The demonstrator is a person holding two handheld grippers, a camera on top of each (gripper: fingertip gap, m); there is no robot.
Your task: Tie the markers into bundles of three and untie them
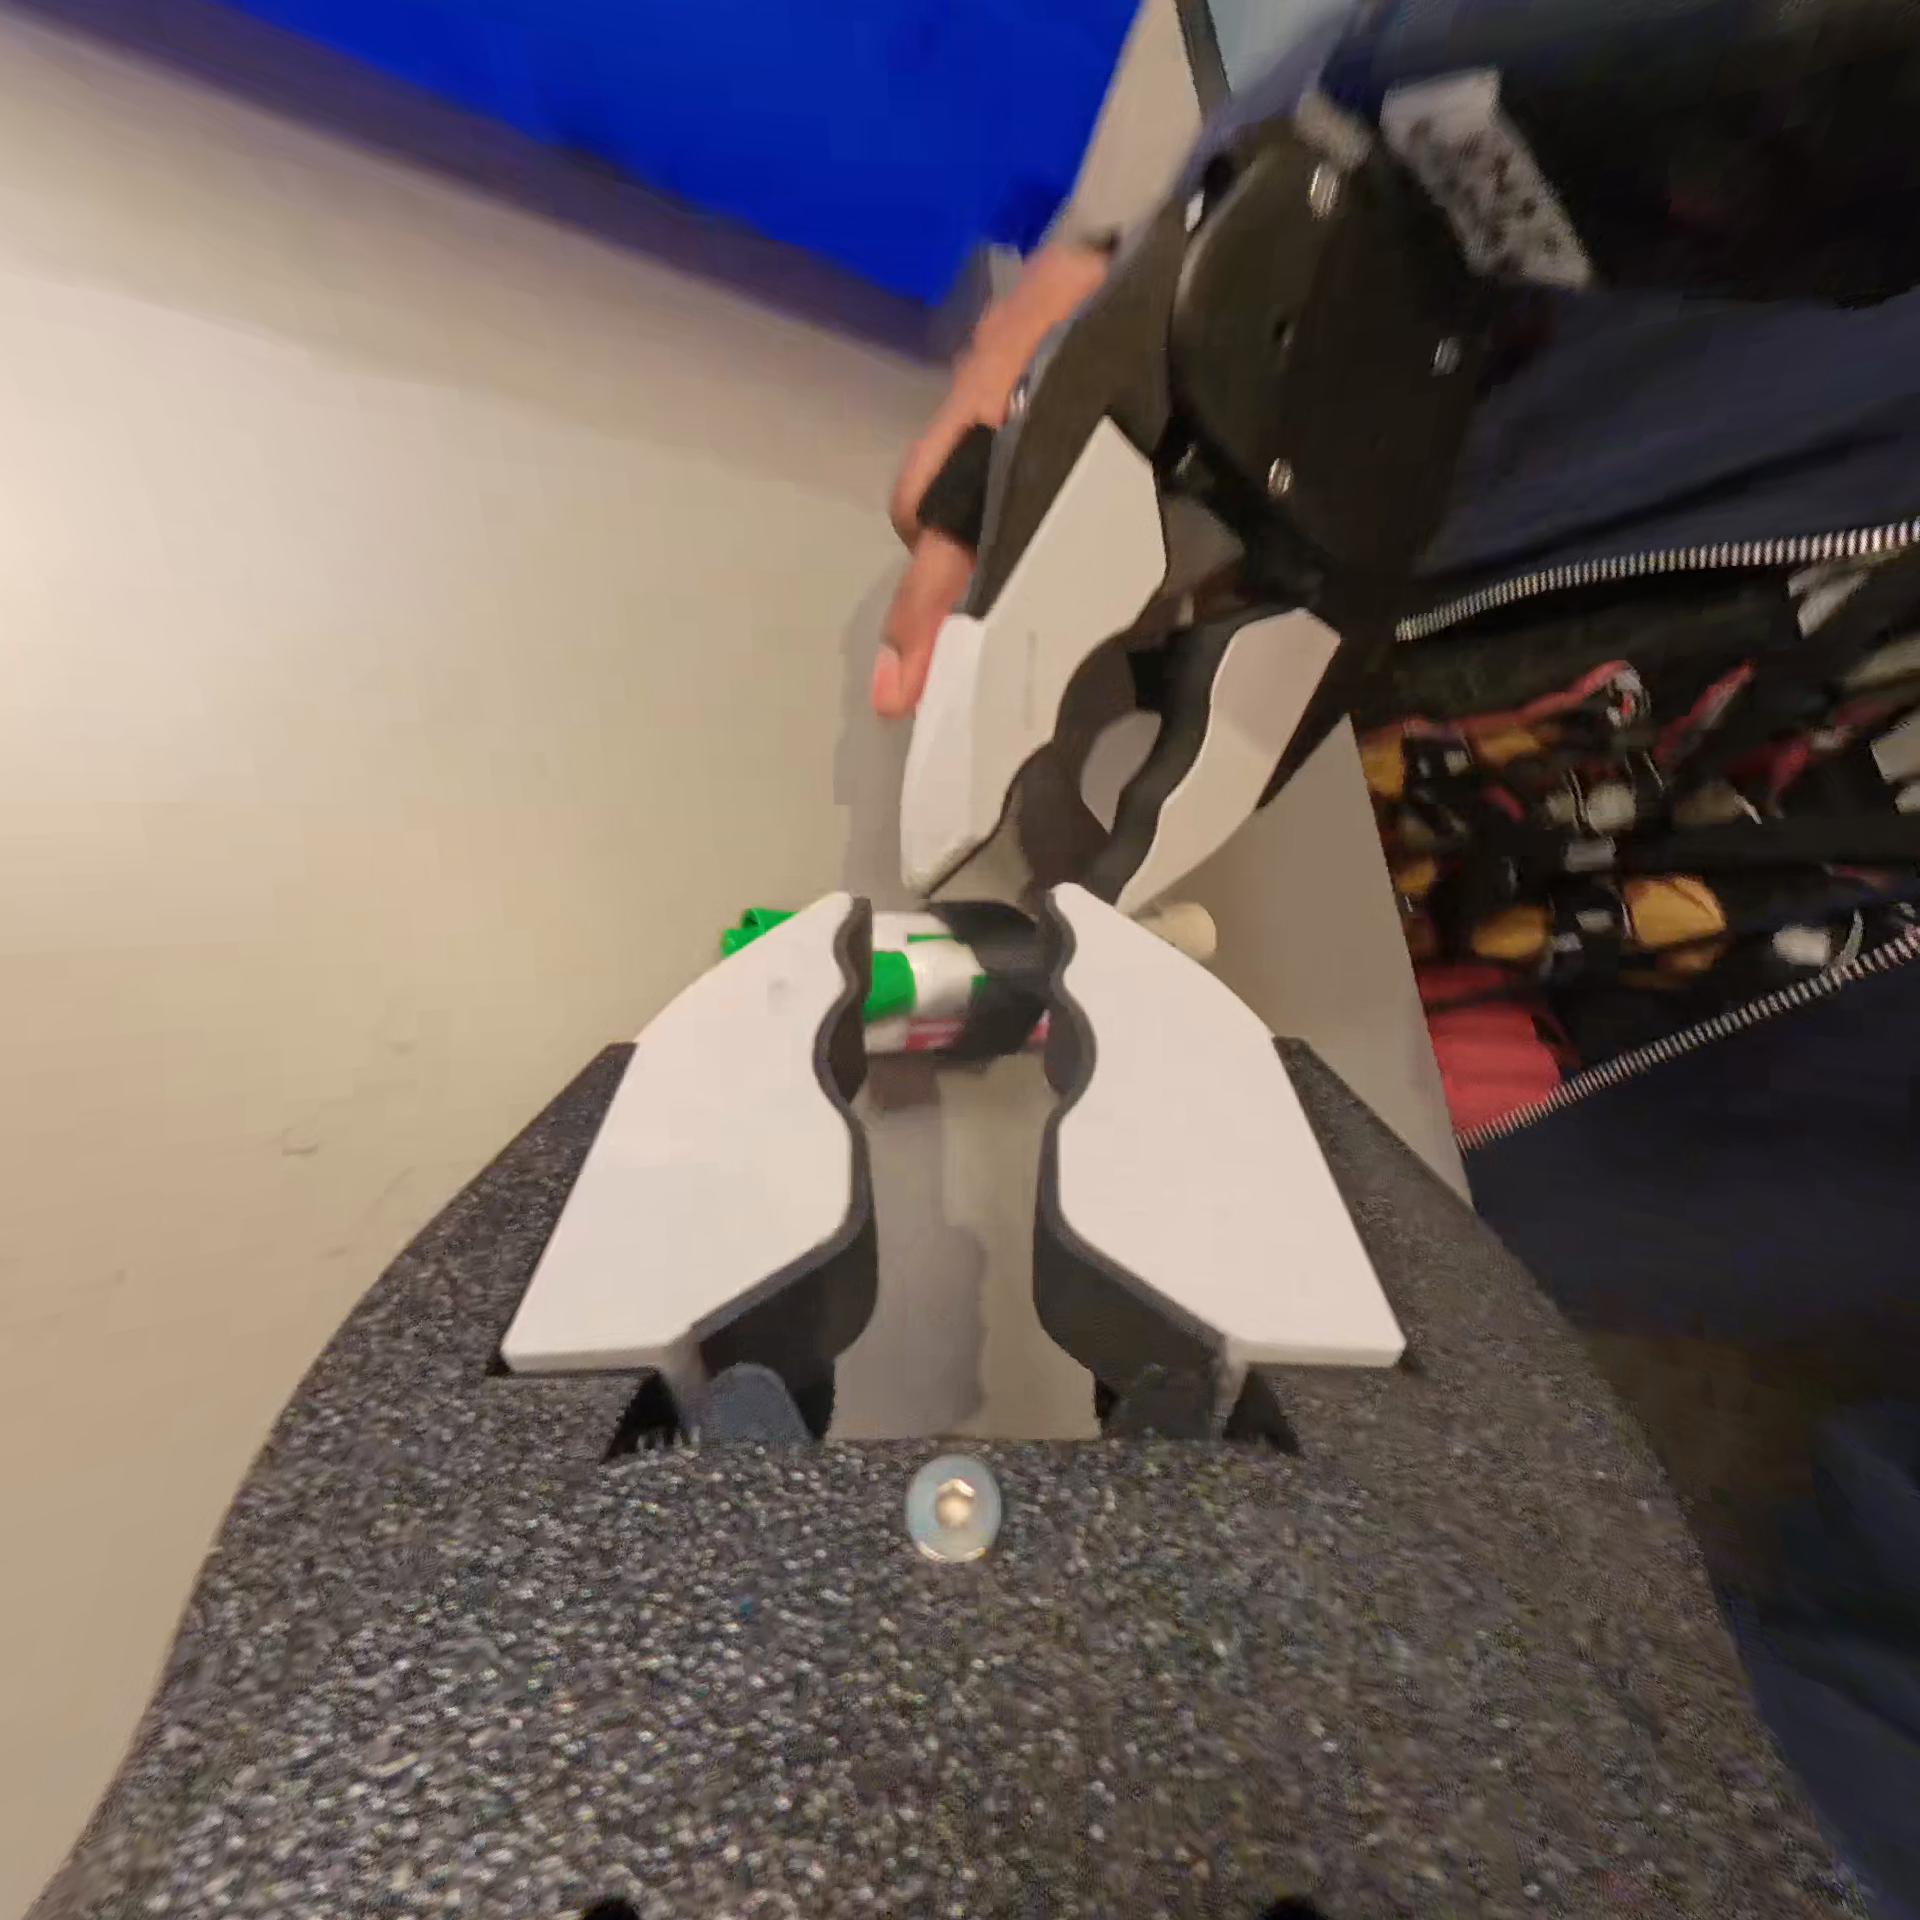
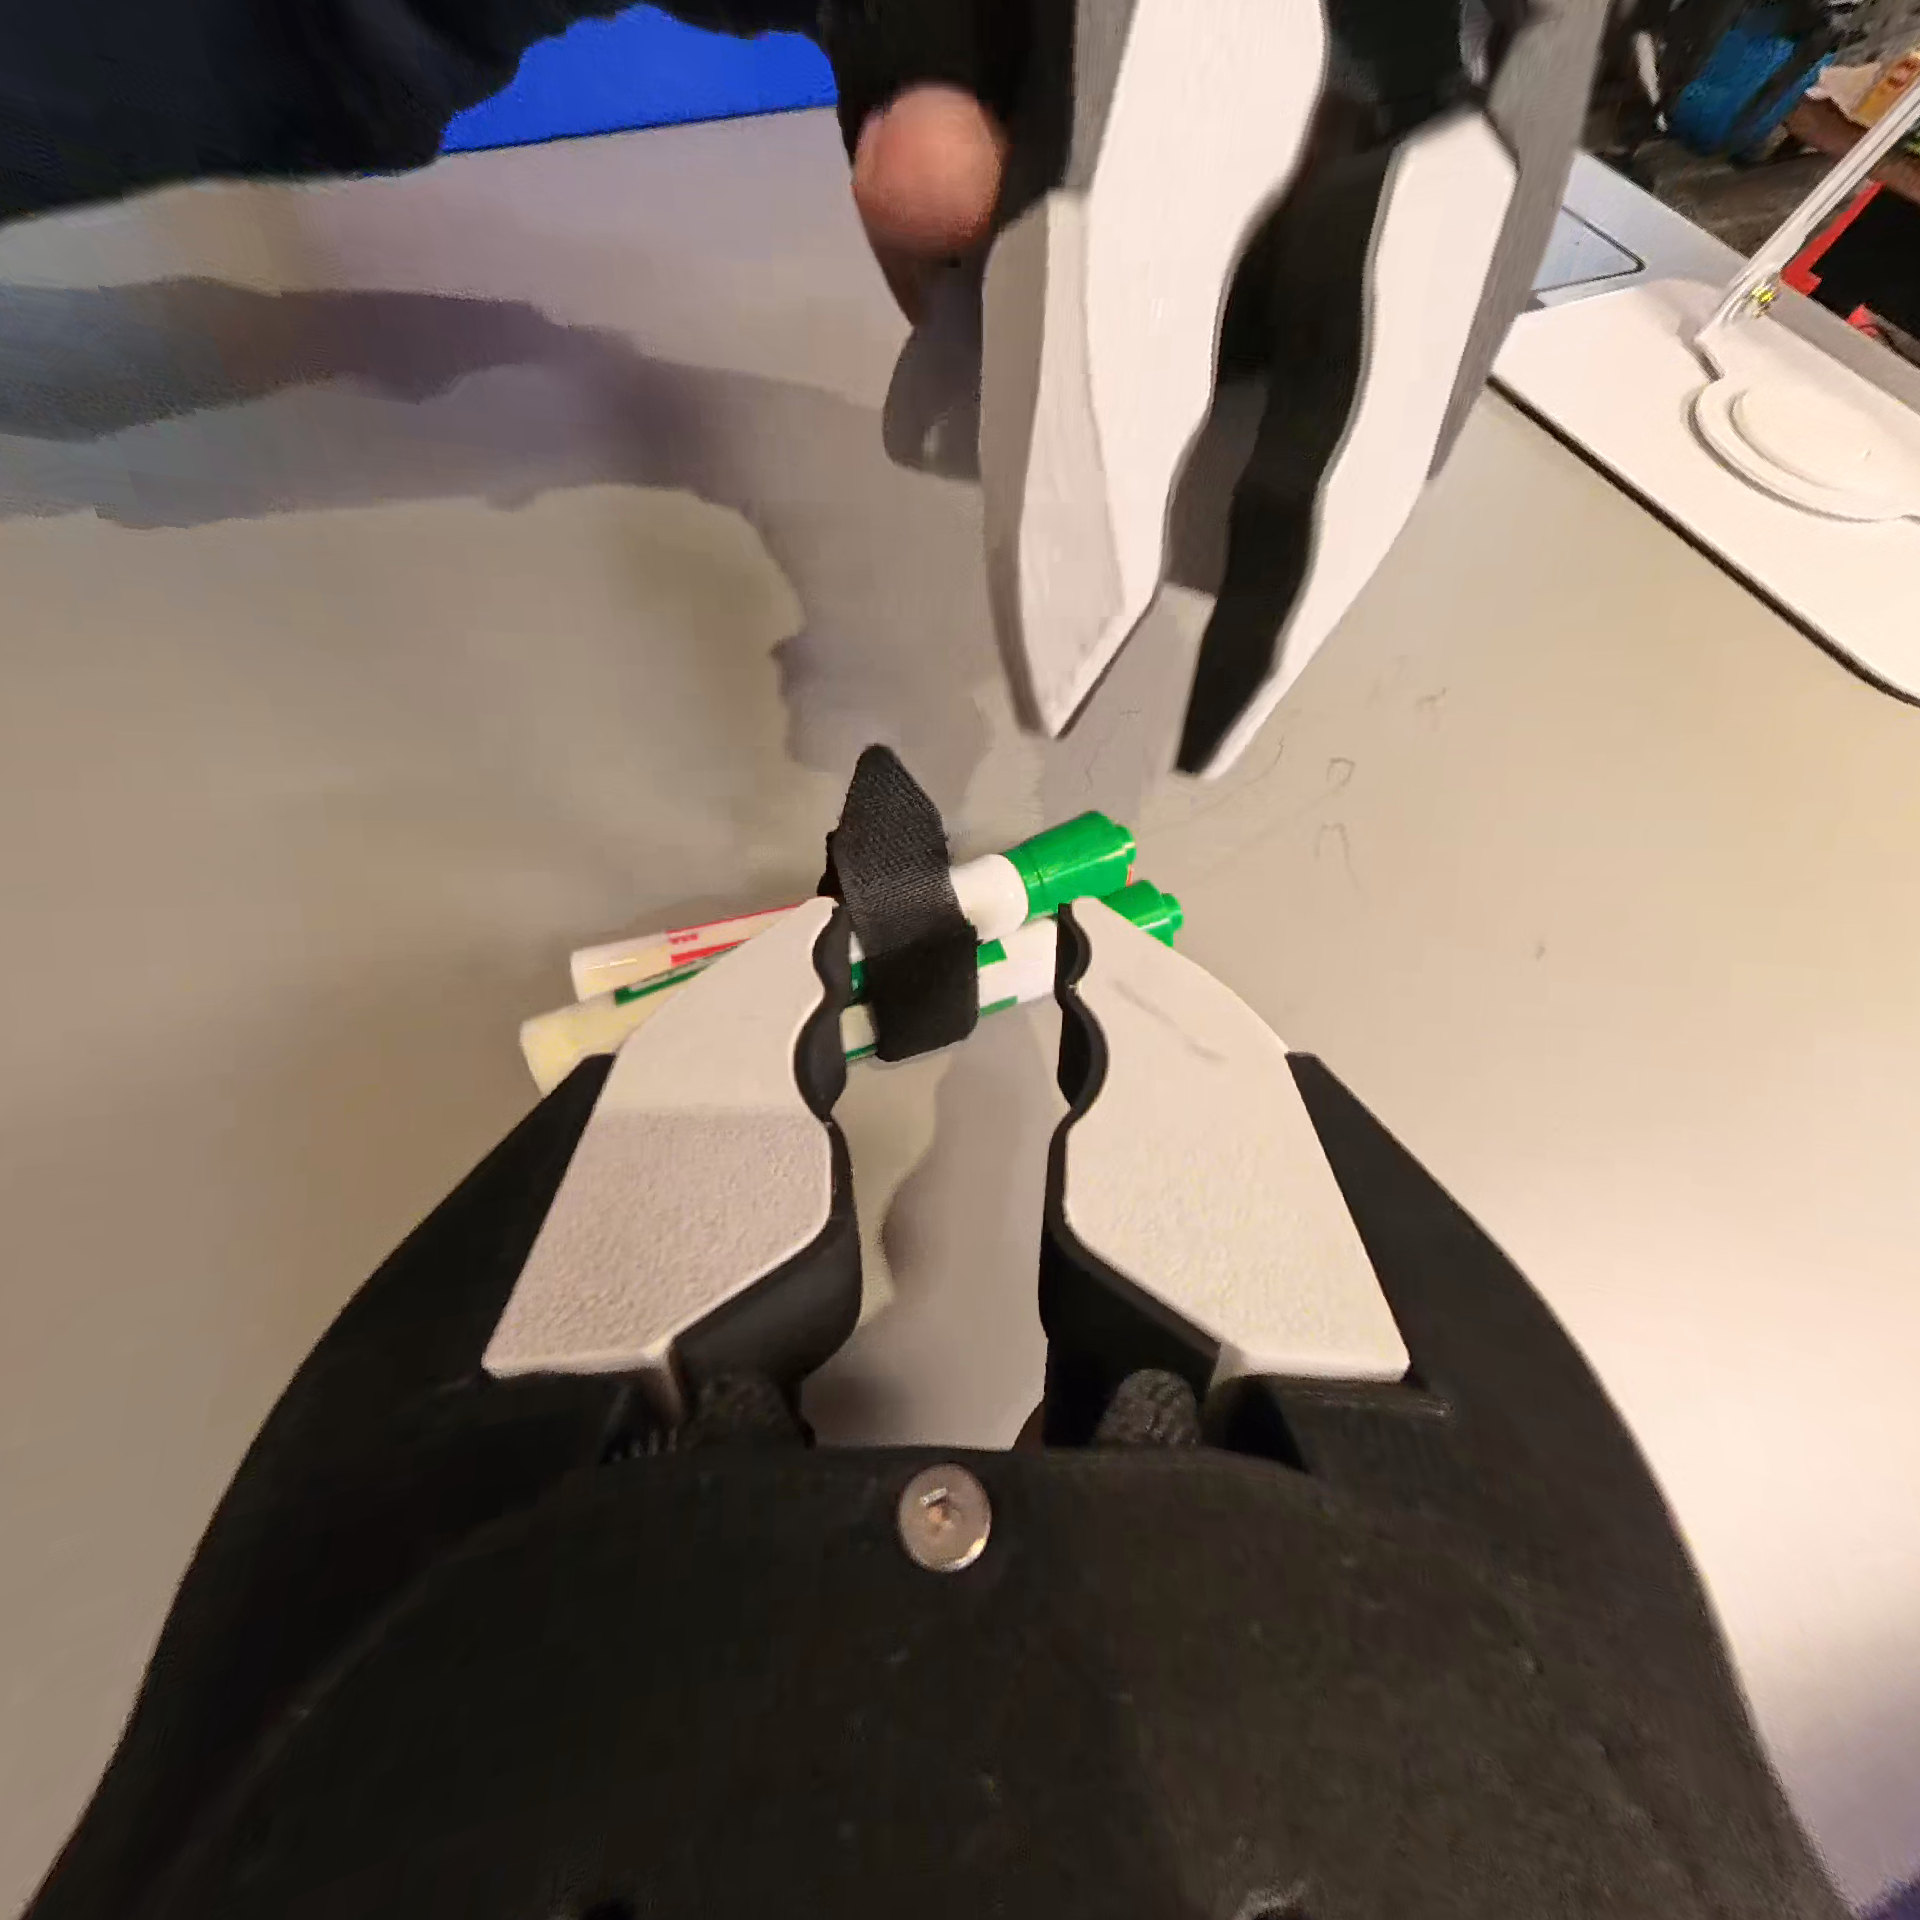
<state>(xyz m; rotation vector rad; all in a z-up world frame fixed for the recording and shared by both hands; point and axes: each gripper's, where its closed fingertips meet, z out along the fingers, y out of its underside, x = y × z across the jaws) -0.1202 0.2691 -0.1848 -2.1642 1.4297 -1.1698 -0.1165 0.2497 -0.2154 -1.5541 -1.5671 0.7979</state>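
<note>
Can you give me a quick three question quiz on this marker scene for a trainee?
1. True or false: a black strap is wrapped around the markers.
2. What colour are the marker caps? A red, B green, C blue.
3. Fill in: the bundle lies on the ____, held by neither gripper.

Key: 1 true. 2 B. 3 table. The right gripper and the left gripper both have their fingers apart, empty, close to the bundle.
</note>
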